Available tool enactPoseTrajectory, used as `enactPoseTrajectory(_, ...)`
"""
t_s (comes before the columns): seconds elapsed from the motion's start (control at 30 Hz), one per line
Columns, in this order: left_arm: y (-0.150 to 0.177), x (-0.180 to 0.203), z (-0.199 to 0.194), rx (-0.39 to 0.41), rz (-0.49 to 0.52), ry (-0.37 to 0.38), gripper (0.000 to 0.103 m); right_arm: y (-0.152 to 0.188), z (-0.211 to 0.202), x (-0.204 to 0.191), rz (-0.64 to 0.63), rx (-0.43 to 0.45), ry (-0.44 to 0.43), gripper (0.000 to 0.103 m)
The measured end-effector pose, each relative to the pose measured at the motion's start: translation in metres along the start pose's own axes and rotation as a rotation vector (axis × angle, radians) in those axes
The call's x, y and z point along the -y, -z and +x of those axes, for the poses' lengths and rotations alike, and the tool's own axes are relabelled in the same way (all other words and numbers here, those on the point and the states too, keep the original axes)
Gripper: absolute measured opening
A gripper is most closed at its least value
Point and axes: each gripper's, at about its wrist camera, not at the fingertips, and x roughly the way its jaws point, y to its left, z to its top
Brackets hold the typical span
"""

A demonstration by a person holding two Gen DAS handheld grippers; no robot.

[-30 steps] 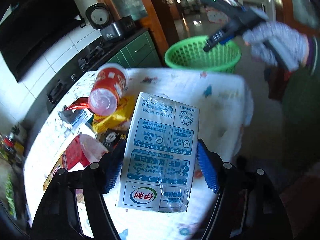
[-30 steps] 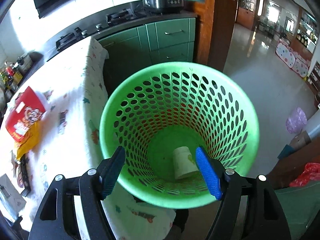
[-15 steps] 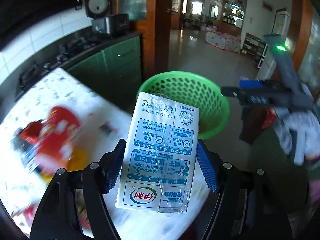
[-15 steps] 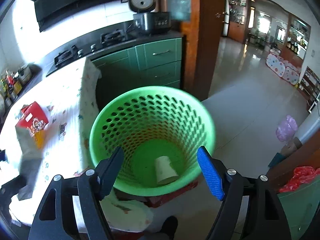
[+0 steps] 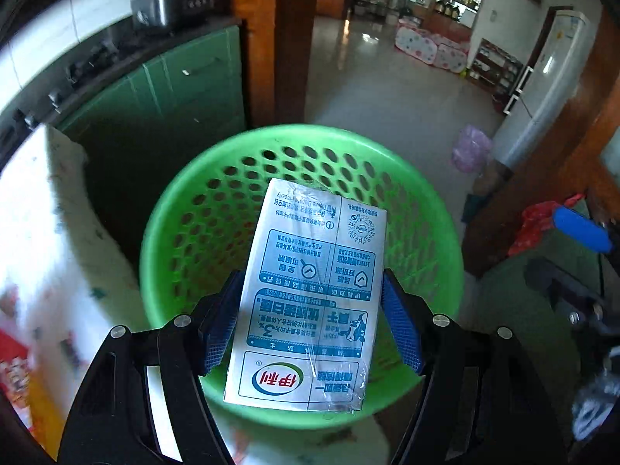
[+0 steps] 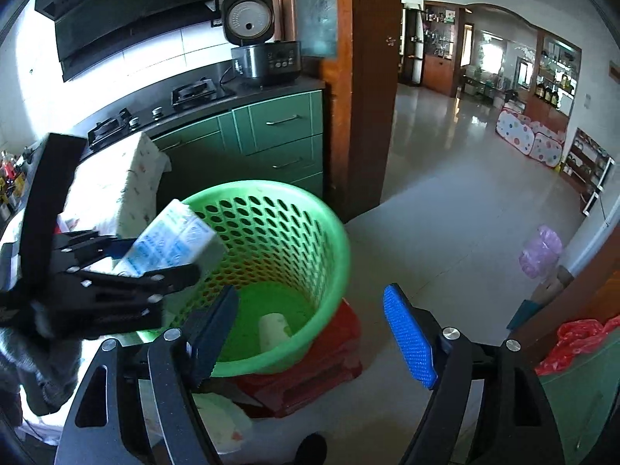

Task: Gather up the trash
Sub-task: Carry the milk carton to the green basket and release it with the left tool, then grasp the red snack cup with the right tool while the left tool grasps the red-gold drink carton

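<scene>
My left gripper [image 5: 310, 317] is shut on a white and blue milk carton [image 5: 310, 302] and holds it over the open top of the green perforated basket [image 5: 186, 209]. In the right wrist view the same carton [image 6: 174, 244] hangs above the basket's near rim [image 6: 333, 240], held by the left gripper [image 6: 151, 267]. A white paper cup [image 6: 273, 329] lies on the basket's bottom. My right gripper [image 6: 310, 333] is open and empty, to the right of the basket and above the floor.
The table with the patterned white cloth [image 5: 42, 240] is left of the basket, with red and yellow wrappers [image 5: 15, 372] on it. Green cabinets [image 6: 271, 135] and a wooden door post [image 6: 368, 77] stand behind. A red stool [image 6: 310, 372] is under the basket.
My left gripper has carried the carton from over the table to above the basket. My right gripper has pulled back and up, away from the basket's mouth.
</scene>
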Motion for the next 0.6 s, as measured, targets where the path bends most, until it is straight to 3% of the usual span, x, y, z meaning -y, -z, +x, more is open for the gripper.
enactPoseTrajectory(0.17,-0.007,0.005,0.015,-0.005,-0.026,0.039,0.071,0.006,0.005,0.013,0.013,0.004,0.013,0.077)
enactPoseTrajectory(0.27,-0.003,0.008,0.012,0.004,-0.014,0.039,0.079,0.007,0.008,0.015,0.021,-0.001,0.012,0.077)
enactPoseTrajectory(0.33,0.001,0.009,0.006,0.009,-0.001,0.024,0.079,0.008,0.007,0.016,0.022,-0.003,0.01,0.077)
enactPoseTrajectory(0.6,0.028,-0.008,-0.062,0.097,-0.028,-0.053,0.079,0.013,-0.01,-0.007,0.005,0.007,-0.031,0.078)
